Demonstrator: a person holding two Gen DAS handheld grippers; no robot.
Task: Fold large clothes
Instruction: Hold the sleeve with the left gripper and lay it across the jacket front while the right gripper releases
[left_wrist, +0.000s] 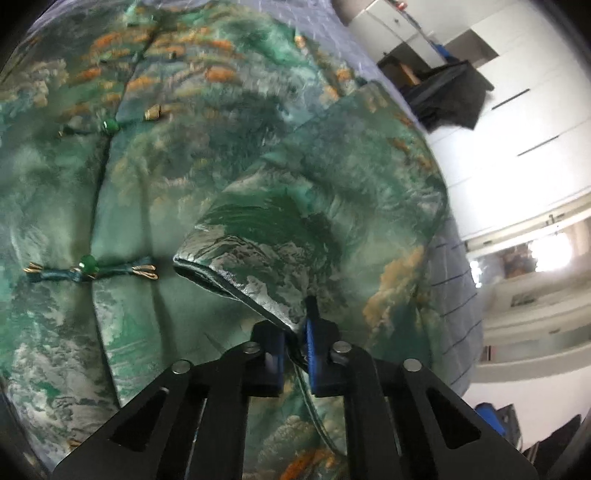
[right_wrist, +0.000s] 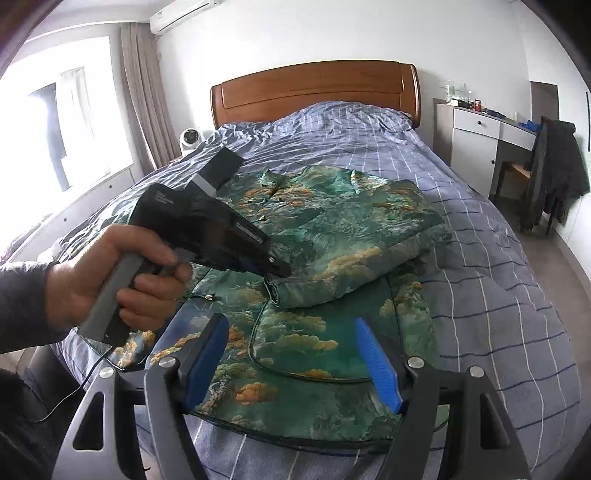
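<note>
left gripper: black linkage arms, silver screws, blue pads | right gripper: same | left hand: bare skin, dark grey sleeve, thin black cable

Hidden under the folded sleeve: part of the green printed garment beneath. Pinched sleeve hem lost between the fingers of the left gripper, so depth of the bite unclear. Garment's near hem blocked by the right gripper linkage; its left edge covered by the left hand and the tool it holds. Cut off by the left wrist frame: garment's collar end and lower skirt. Overexposed: window, nothing readable outside. Too small to identify: items on the white desk. Blurred: dark cloth on the chair.
</note>
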